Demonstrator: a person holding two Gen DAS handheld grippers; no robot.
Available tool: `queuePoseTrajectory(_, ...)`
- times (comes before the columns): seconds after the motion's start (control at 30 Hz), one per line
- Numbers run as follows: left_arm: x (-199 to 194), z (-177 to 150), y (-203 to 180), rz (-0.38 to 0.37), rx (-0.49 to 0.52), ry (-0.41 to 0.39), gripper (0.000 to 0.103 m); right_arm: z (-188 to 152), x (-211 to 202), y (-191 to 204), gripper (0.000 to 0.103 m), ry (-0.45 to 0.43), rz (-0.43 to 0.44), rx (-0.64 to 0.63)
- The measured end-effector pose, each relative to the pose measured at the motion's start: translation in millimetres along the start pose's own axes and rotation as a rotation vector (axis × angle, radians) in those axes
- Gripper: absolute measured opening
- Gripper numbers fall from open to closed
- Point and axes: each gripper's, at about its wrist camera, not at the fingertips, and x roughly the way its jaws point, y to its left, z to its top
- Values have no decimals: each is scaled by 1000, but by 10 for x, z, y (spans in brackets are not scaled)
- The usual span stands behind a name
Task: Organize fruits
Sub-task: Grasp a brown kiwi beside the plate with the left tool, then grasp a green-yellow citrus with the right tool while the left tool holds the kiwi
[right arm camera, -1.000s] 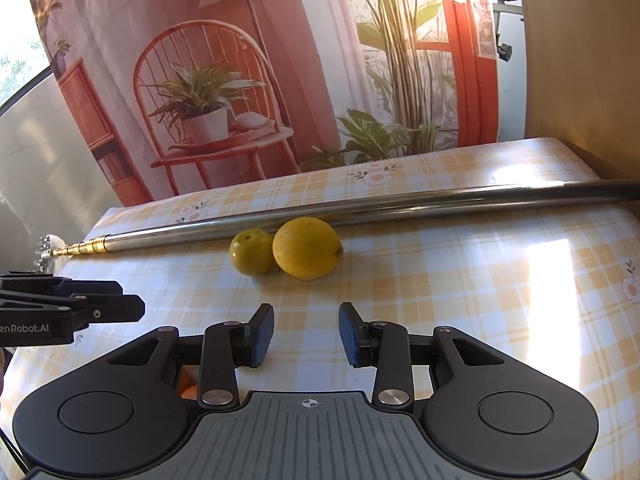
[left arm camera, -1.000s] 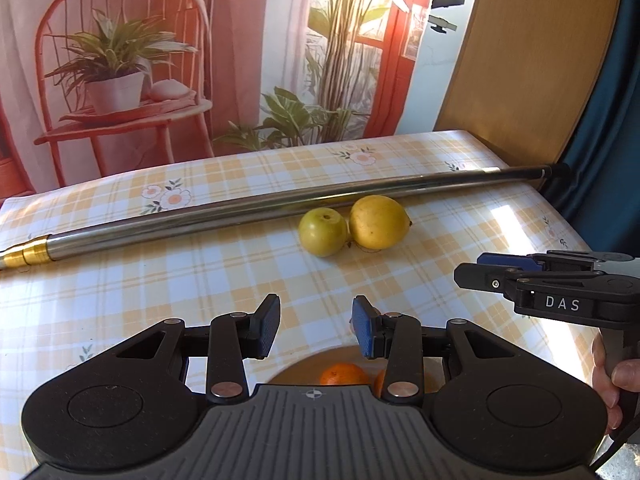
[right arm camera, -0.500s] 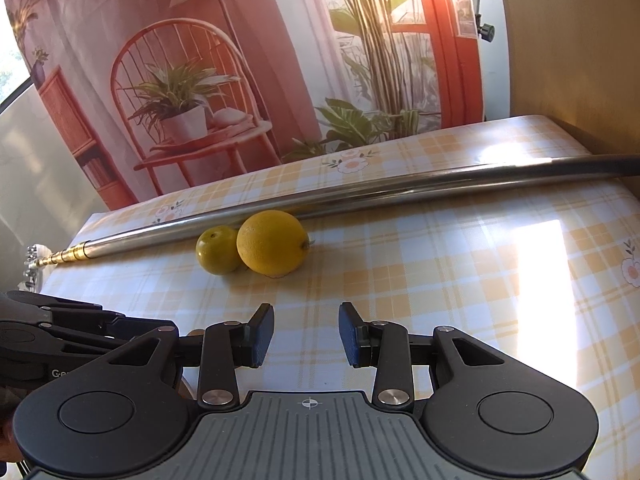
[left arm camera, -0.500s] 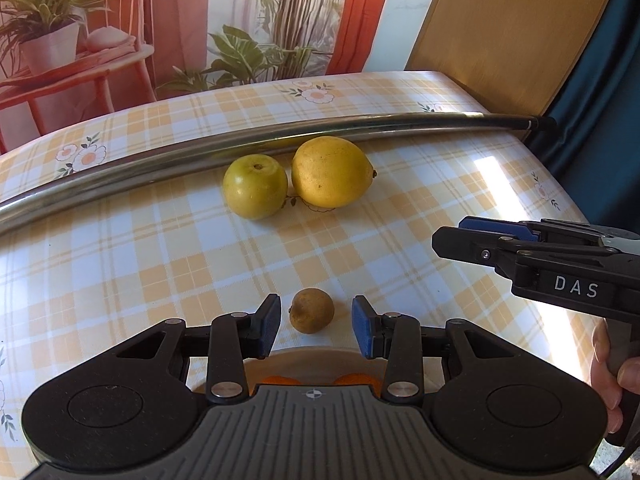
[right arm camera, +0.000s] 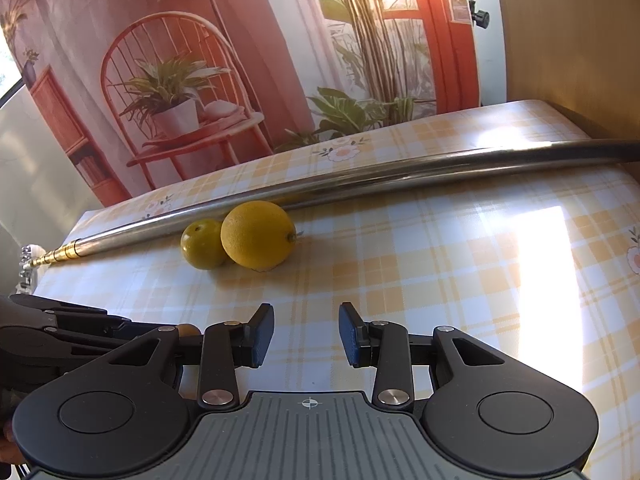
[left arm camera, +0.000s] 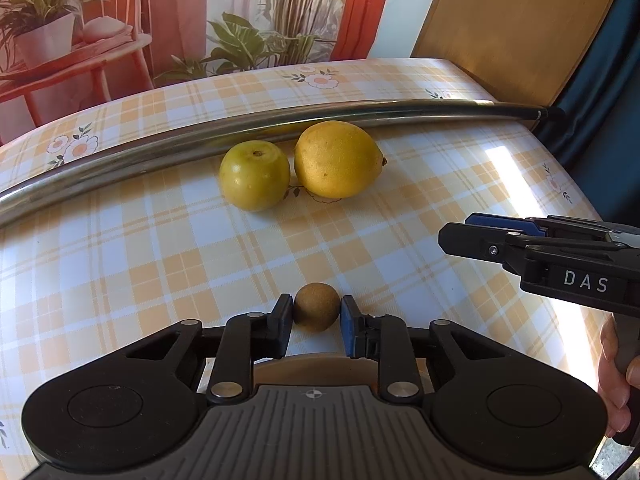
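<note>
Checked floral tablecloth (left arm camera: 140,248) under a plant-print backdrop (right arm camera: 240,60).

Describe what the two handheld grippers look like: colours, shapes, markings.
Both are matte black plastic. The left gripper has a ribbed grey centre panel with a small crosshair mark, two round black discs, silver pivot rivets and blue finger pads. The right gripper matches it; seen side-on from the left wrist view, it carries white "DAS" lettering.
</note>
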Motion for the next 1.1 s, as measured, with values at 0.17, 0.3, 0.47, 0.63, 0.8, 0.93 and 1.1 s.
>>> queuePoseTrajectory(0.17,-112,-42,16,25,11,-33,27,26,-6,41,33,-3,6,-20)
queuePoseTrajectory(0.3,-311,-100,108,49,-7,-81,27,71,-12,117,33,-8,13,-52)
queuePoseTrajectory(0.47,-540,-199,301,99,-71,-129,27,175,2,282,33,-12,21,-116)
queuePoseTrajectory(0.63,-765,-268,475,183,-102,-179,27,303,8,500,33,-25,35,-197)
queuePoseTrajectory(0.8,-989,-321,677,220,-161,-227,27,446,80,742,33,-29,47,-293)
queuePoseTrajectory(0.93,-1122,-385,811,224,-209,-257,27,515,170,963,33,-6,48,-394)
queuePoseTrajectory(1.1,-1212,-483,904,235,-232,-288,27,547,312,1232,33,18,35,-551)
